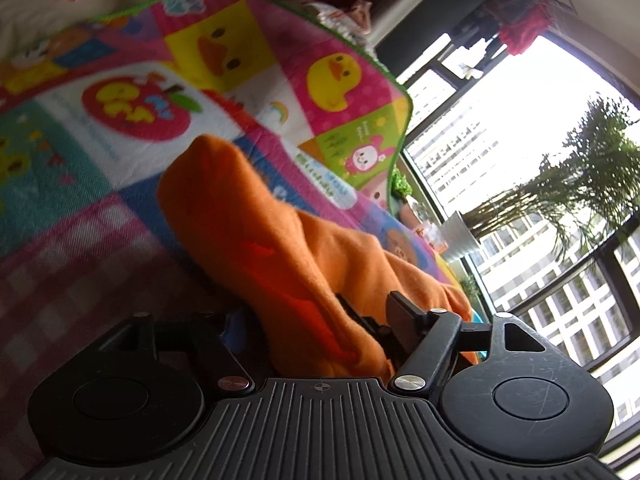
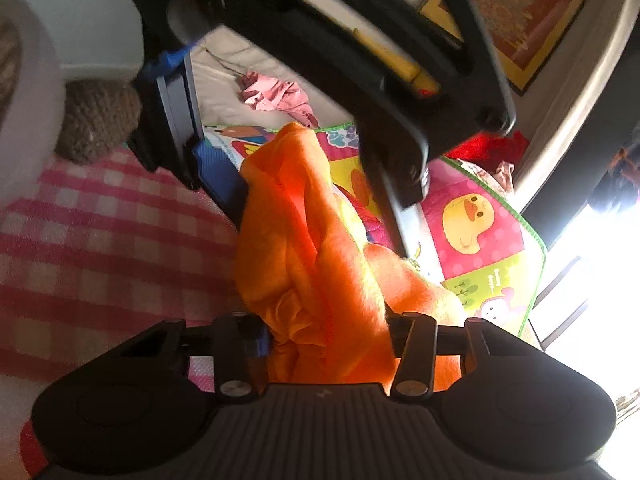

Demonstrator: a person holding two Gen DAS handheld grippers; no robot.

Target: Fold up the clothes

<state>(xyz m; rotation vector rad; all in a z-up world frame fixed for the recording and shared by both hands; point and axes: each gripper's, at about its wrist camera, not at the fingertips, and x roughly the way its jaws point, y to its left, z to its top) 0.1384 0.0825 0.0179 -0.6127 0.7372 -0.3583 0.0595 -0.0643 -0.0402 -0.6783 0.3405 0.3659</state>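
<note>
While the orange garment (image 2: 320, 248) lies bunched in a soft ridge on the colourful duck-print mat (image 1: 224, 52), both tools are on it at once. Seen from the right wrist, the right hand-held gripper (image 2: 328, 332) has a thick wad of the orange cloth filling the gap between its fingers, and they look pressed onto it. The left hand-held gripper (image 2: 296, 184) reaches in from beyond the garment, its fingers standing wide either side of the far end of the ridge; in its own view the cloth (image 1: 288, 256) runs between them with slack showing, so I judge that it is released, not gripping.

Relative to the garment, the pink checked cloth (image 2: 100, 240) lies to its left in the right wrist view, a crumpled pink garment (image 2: 276, 96) sits well beyond it on a pale surface, and the window (image 1: 520, 160) is off to its right.

The step in hand seems to be a regrasp to find a clean edge. To do it well, the right side should keep hold while the left moves to a single layer at a hem or corner rather than the bundle's middle. Then both should draw apart to flatten the cloth on the mat before folding. Grabbing several layers would lock in the creases.
</note>
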